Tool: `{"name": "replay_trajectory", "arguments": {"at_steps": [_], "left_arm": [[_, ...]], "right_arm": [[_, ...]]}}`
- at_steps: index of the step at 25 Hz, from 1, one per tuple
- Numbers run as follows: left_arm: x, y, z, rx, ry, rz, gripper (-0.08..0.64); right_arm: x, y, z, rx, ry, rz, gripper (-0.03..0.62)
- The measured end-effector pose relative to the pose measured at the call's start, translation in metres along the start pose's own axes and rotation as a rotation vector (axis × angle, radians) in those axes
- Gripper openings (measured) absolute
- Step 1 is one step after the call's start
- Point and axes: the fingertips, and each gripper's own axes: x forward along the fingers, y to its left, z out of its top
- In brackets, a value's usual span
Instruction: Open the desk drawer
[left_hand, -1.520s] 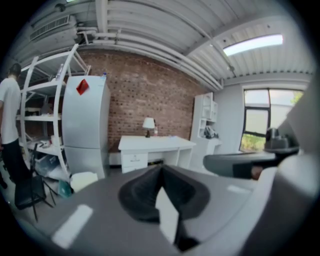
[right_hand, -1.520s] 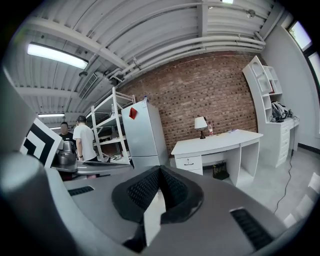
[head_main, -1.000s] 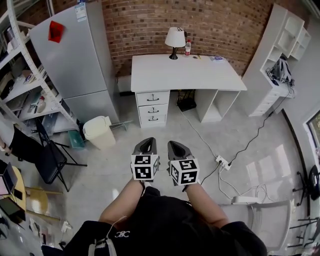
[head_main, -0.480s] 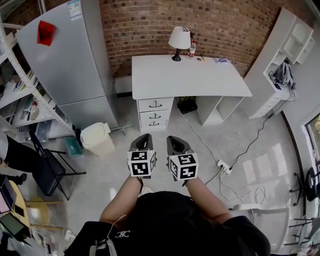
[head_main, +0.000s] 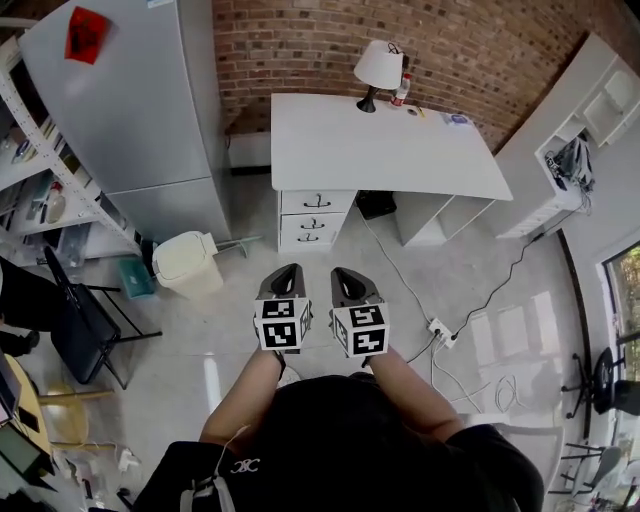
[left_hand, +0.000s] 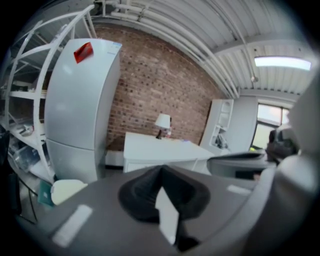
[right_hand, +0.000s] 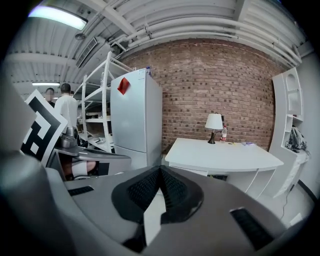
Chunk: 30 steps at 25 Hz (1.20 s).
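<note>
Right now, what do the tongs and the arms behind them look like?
The left tongs and right tongs are grey, tapered shells with black textured pads. Each carries a cube of black-and-white square markers. The person wears a black short-sleeved top.

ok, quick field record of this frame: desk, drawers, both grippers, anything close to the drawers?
desk: white desk, lamp and bottle at its far edge
drawers: stack of three under the desk's left end in the head view, all shut
left gripper: jaws together, empty, well short of the drawers
right gripper: jaws together, empty, beside the left gripper
nearby: bin on the floor left of the drawers, fridge behind it
</note>
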Motion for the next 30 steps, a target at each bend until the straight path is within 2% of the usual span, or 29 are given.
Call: {"name": "replay_trajectory", "arguments": {"at_steps": [4,8,12,16,19,21,26,30], "left_arm": [[0.008,0.012,-0.012,-0.033,0.022,0.018,-0.002],[0.015,0.016,-0.013,-0.035,0.029,0.052,-0.002],[0.026,0.024,-0.014,-0.040,0.045,0.105,-0.002],[0.050,0.034,-0.007,-0.065,0.042,0.168,-0.002],[0.078,0.039,0.000,-0.097,0.039,0.220,-0.002],[0.099,0.037,0.005,-0.108,0.038,0.248,-0.002],[0.151,0.029,0.006,-0.147,0.056,0.300,-0.002],[0.183,0.032,0.001,-0.172,0.081,0.371,-0.002]], "right_arm": [[0.015,0.004,-0.010,-0.028,0.035,0.008,-0.005],[0.031,-0.010,-0.019,-0.036,0.071,-0.015,-0.005],[0.056,-0.024,-0.018,-0.043,0.070,0.014,-0.005],[0.094,-0.051,-0.014,-0.073,0.079,0.043,-0.005],[0.123,-0.085,-0.016,-0.111,0.123,0.057,-0.005],[0.142,-0.108,-0.019,-0.192,0.153,0.067,-0.005],[0.201,-0.148,-0.042,-0.526,0.173,0.105,-0.005],[0.258,-0.178,-0.073,-0.706,0.226,0.155,-0.004]]}}
